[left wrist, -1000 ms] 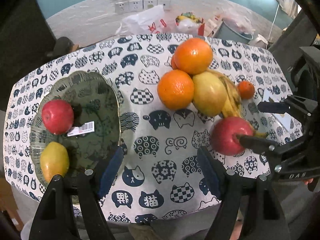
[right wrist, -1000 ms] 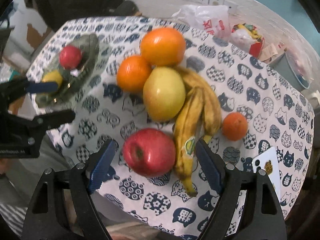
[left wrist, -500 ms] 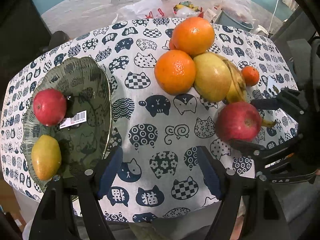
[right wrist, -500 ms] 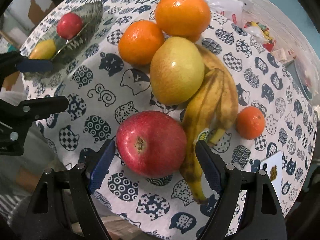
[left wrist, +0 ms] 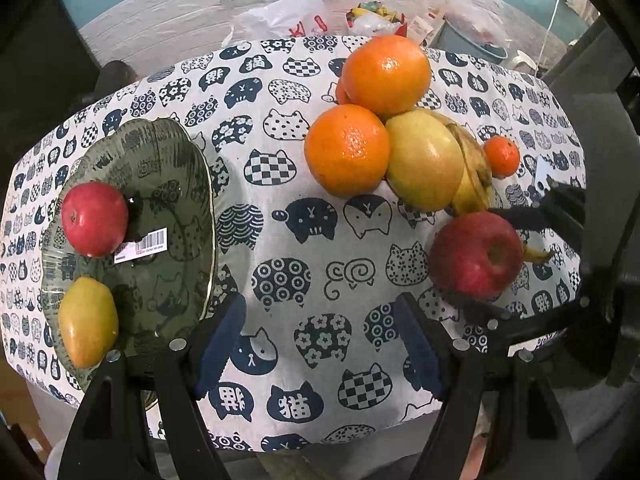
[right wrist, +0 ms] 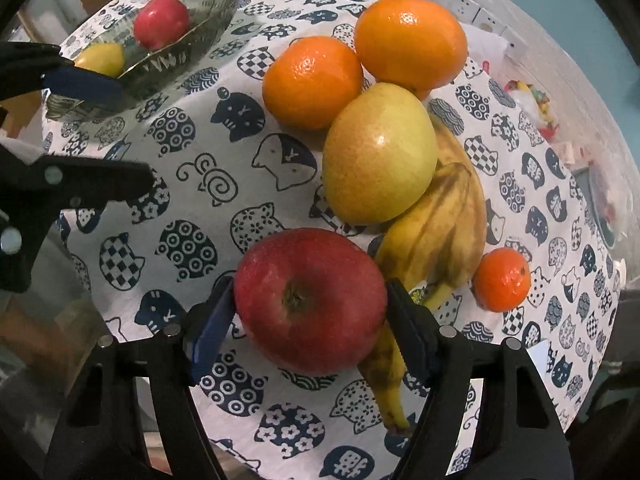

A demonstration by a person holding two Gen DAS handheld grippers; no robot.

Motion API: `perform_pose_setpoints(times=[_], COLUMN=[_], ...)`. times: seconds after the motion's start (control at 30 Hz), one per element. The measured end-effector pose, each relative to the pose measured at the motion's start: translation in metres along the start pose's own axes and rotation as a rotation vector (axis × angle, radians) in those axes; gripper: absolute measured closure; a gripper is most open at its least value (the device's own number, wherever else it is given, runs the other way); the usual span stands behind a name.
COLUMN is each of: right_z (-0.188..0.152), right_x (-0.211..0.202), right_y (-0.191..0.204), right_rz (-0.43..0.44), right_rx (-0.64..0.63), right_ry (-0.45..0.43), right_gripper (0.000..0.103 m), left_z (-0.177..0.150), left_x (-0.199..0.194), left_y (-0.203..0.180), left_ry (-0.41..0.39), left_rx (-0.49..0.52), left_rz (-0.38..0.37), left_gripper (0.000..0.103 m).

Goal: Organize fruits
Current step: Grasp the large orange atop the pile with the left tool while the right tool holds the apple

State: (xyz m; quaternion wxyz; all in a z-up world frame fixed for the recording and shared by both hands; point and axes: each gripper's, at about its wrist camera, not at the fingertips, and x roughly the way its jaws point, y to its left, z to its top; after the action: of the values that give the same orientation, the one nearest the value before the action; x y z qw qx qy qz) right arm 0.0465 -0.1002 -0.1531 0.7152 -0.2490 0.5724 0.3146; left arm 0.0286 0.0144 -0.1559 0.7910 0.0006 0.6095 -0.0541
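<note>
Right wrist view: my right gripper [right wrist: 310,312] is closing its jaws around the red apple [right wrist: 310,300], pads touching both sides. My left gripper [left wrist: 320,344] is hanging wide over the worktop [left wrist: 288,160], holding nothing.

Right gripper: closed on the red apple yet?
Closing: the right gripper brackets the apple, both pads at its sides; firm pressure cannot be confirmed.

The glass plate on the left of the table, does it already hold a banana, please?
No, the glass plate holds only a red apple and a yellow-green fruit; the bananas lie on the tablecloth.

Bright, sharp fisheye views, dark vignetted corners
</note>
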Motion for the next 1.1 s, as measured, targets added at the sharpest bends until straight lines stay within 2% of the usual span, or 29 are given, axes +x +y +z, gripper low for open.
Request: perform_pose_setpoints(times=[0.23,0.57,0.83,1.1], right_z=[0.003,0.006,0.006,0.007], right_x=[-0.023,-0.065,-0.074,-0.066], right_y=[-0.017,-0.065,-0.109,-0.148], right_rz=[0.065,0.053,0.020,0.022], right_rx=[0.092,0.251,0.377,0.475], right_ry=[-0.057,-0.175,-0.228,-0.244], right_gripper=[0.029,0.029,0.029,0.029], left_z=[0.008,0.035,0.070,0.103], left_x=[0.000,-0.009,-0.016,-0.005], left_y=[0.003,0.003,-0.011,-0.031], left_ry=[-0.010,-0.061,-0.117,-0.128], left_rx=[-0.025,-0.088,-0.098,-0.077], left_rz=[-0.004,-0.042,-0.065,-0.053], left_gripper=[0.025,0.025,0.022,0.022])
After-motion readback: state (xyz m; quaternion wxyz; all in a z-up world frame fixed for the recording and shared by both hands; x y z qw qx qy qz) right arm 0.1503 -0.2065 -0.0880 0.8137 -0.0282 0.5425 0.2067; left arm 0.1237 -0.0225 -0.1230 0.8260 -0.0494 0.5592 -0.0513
